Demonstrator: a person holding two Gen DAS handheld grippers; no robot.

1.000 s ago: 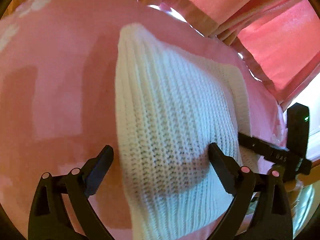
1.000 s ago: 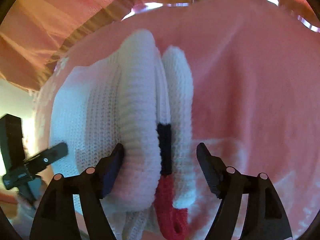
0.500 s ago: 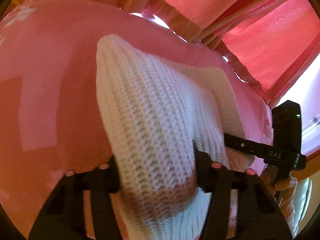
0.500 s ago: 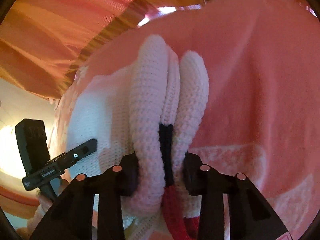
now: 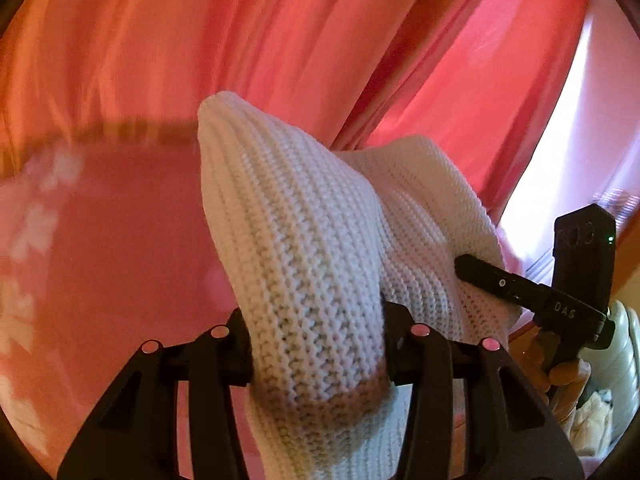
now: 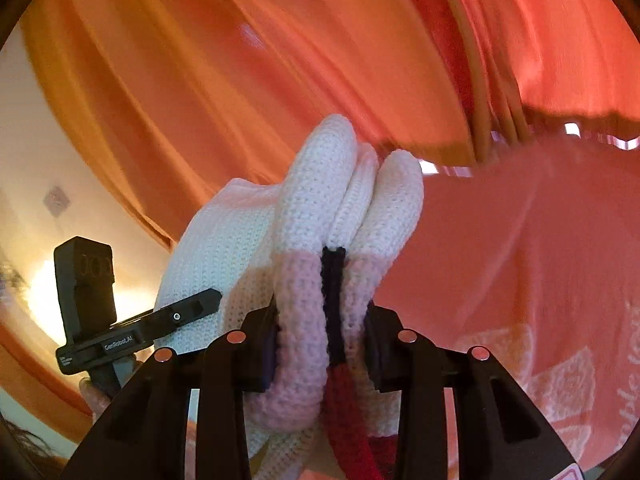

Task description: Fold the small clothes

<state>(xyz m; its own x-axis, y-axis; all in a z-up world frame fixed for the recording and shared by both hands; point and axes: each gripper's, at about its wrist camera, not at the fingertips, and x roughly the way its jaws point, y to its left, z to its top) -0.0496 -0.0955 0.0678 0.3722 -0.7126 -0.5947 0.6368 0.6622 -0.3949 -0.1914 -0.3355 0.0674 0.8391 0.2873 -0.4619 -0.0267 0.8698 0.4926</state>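
Pinching opposite bunched edges, the left gripper [image 5: 316, 356] and right gripper [image 6: 320, 352] clamped the white knit sweater [image 5: 304, 248] aloft, likely readying a fold.

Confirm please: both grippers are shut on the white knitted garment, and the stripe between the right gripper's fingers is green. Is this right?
Not quite. The stripe is black, turning red lower down, as the right wrist view shows. The rest holds: the left gripper and right gripper are both shut on the white knitted garment.
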